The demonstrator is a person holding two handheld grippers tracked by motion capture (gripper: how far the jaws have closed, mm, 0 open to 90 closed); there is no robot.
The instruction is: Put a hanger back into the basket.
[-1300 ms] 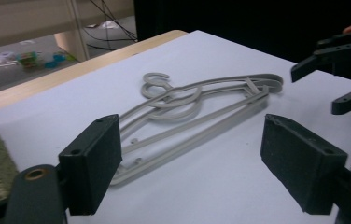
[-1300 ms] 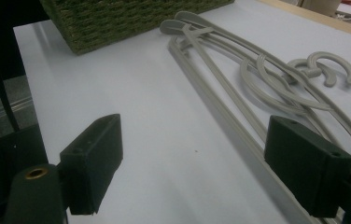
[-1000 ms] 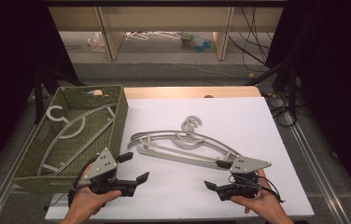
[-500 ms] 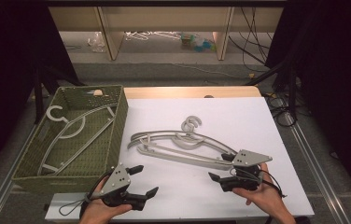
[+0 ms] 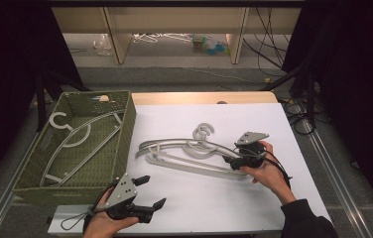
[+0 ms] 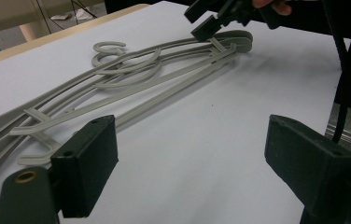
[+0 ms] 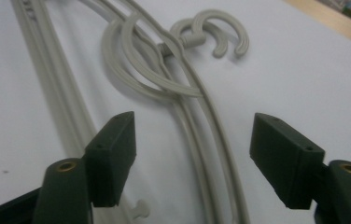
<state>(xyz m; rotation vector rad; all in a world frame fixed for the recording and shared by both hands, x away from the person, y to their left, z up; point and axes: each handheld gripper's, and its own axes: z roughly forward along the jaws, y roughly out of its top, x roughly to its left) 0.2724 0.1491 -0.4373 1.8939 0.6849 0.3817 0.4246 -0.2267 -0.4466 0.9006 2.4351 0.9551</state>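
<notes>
Grey plastic hangers (image 5: pixel 184 148) lie stacked on the white table, hooks (image 5: pixel 203 131) pointing away. My right gripper (image 5: pixel 230 157) is at their right end. In the right gripper view its jaws (image 7: pixel 194 140) straddle the hangers' thin arms (image 7: pixel 211 154); they have just been closing, and the pads stand clear of the plastic. My left gripper (image 5: pixel 151 192) rests open near the table's front edge, holding nothing. In the left gripper view (image 6: pixel 187 149) the hangers (image 6: pixel 131 79) lie beyond its jaws, with the right gripper (image 6: pixel 211 23) at their far end.
A green woven basket (image 5: pixel 126 134) stands at the left and holds one more grey hanger (image 5: pixel 75 136). Cables (image 5: pixel 298 114) run off the table's right side. A low shelf (image 5: pixel 174 29) with clutter stands on the floor behind.
My right gripper has moved away from the front edge and leftward to the hangers' right end, and its jaws have narrowed around the arms. The left gripper settled a little lower near the front edge.
</notes>
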